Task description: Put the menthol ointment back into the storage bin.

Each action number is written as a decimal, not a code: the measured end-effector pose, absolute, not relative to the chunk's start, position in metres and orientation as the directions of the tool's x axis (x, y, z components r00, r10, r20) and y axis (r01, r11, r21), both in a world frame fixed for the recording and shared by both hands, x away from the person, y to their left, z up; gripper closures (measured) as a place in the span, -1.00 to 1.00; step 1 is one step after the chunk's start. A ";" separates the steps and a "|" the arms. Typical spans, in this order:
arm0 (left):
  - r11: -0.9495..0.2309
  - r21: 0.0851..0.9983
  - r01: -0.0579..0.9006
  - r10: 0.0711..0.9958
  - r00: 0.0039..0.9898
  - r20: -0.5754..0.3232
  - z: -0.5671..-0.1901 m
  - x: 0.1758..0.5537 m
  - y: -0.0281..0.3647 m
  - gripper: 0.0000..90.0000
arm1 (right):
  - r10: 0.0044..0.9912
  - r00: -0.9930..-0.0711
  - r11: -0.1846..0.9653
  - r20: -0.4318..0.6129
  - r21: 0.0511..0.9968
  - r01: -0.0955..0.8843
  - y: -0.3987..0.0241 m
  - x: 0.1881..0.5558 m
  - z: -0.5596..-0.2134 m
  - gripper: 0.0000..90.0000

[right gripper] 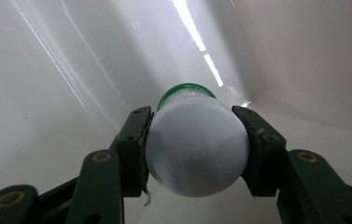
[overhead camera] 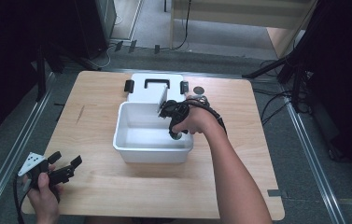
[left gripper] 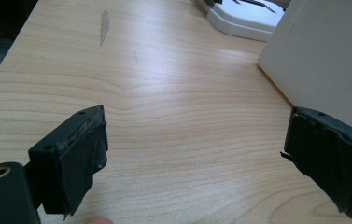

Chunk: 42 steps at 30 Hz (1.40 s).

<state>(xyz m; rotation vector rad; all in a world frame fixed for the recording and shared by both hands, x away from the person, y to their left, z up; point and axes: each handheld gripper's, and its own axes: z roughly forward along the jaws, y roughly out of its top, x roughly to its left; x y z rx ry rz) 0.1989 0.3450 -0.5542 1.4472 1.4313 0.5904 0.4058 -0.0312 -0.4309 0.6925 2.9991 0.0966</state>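
**Right tool holds a bottle inside the white bin; left tool idle and wide**

My right tool [right gripper: 197, 154] is clamped on a small white bottle [right gripper: 196, 149] with a green cap at its far end. Both jaws press flat against its sides, and I am looking at its rounded base. Past the cap I see just the glossy inner walls of the white bin [overhead camera: 136, 151], so the bottle sits between my jaws down in the bin, on its right side in the high view. From above, my right tool [overhead camera: 176, 128] dips over the bin's right rim.

My left tool [left gripper: 194, 154] has its jaws spread wide with nothing between them, hovering low over the wooden table [left gripper: 164, 93]. The bin's outer wall stands just beyond its right jaw. Farther ahead of that tool lies the bin's white lid [overhead camera: 152, 88], flat on the table behind the bin.
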 end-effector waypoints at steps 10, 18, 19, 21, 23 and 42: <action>0.171 0.867 0.469 0.940 0.187 -0.286 -0.554 0.199 0.345 -0.85 | 0.423 -0.904 0.905 -0.052 0.063 0.420 -0.026 0.405 -0.442 0.14; 0.172 0.866 0.470 0.939 0.186 -0.288 -0.554 0.199 0.345 -0.85 | 0.414 -0.909 0.910 -0.055 0.060 0.411 -0.024 0.403 -0.443 0.14; 0.172 0.866 0.470 0.939 0.186 -0.288 -0.554 0.199 0.345 -0.85 | 0.407 -0.912 0.913 -0.053 0.058 0.404 -0.023 0.403 -0.443 0.14; 0.174 0.866 0.468 0.939 0.185 -0.288 -0.554 0.199 0.344 -0.85 | 0.399 -0.916 0.917 -0.045 0.056 0.396 -0.020 0.401 -0.445 0.14; 0.172 0.866 0.469 0.940 0.186 -0.287 -0.554 0.199 0.344 -0.85 | 0.387 -0.921 0.922 -0.044 0.051 0.384 -0.019 0.400 -0.447 0.14; 0.172 0.867 0.467 0.940 0.187 -0.287 -0.554 0.199 0.344 -0.85 | 0.351 -0.933 0.935 -0.083 -0.023 0.354 -0.014 0.396 -0.467 0.08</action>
